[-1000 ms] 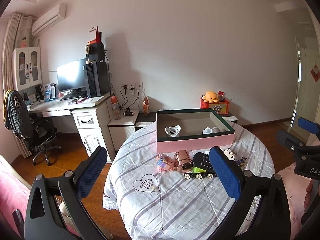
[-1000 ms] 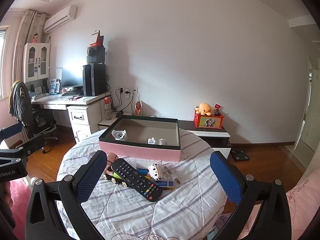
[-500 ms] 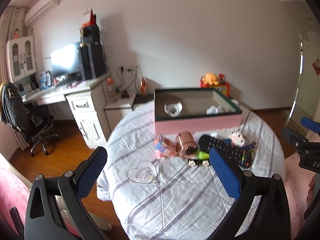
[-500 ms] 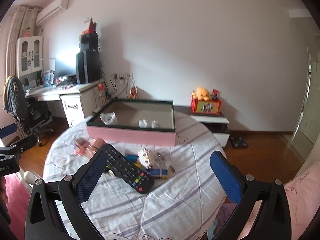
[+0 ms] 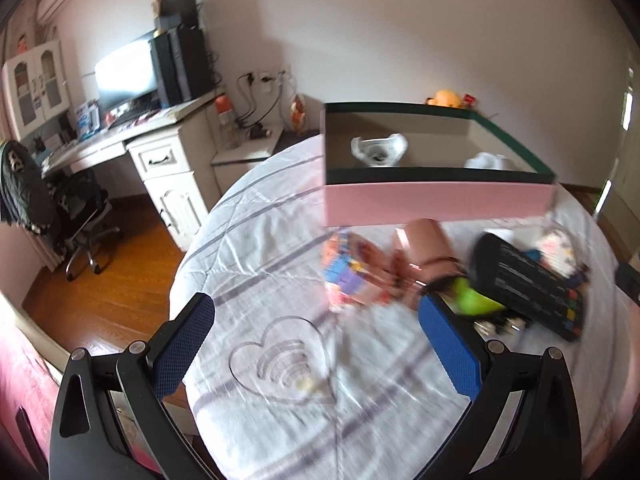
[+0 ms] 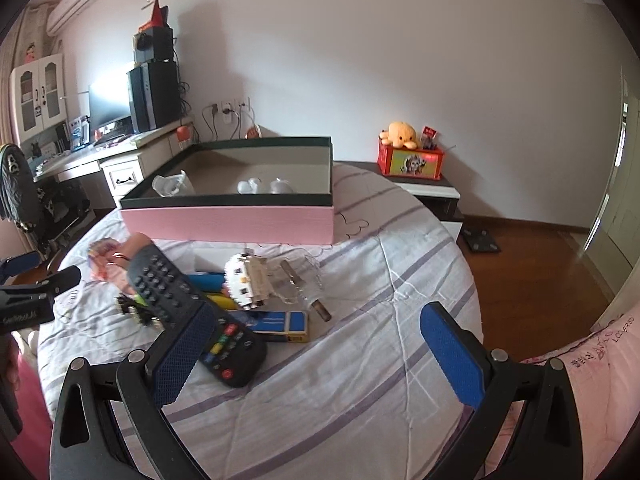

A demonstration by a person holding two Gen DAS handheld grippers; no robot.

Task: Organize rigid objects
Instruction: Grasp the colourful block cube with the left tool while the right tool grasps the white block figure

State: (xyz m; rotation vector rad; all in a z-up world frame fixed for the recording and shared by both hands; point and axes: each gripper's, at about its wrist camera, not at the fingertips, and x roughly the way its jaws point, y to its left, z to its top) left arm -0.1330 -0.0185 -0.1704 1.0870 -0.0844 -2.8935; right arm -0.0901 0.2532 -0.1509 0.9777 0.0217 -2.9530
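Note:
A pink box [image 5: 436, 204] with a dark green rim stands at the back of the round table [image 5: 280, 400]; it shows in the right wrist view too [image 6: 228, 224]. Small white items lie inside it. In front of it lie a colourful block toy [image 5: 348, 276], a rose metal cup [image 5: 424, 248], a black remote [image 6: 196, 312], a white block figure [image 6: 246, 282] and a blue box [image 6: 282, 326]. My left gripper [image 5: 316, 336] is open above the cloth, just short of the block toy. My right gripper [image 6: 316, 344] is open, its left finger over the remote.
A white desk [image 5: 152, 148] with a monitor and an office chair [image 5: 68, 208] stand at the left. A low cabinet [image 6: 424, 192] with a red box and an orange plush sits behind the table. Wooden floor lies around it.
Both grippers have moved forward and down toward the pile of objects on the table. Both stay open.

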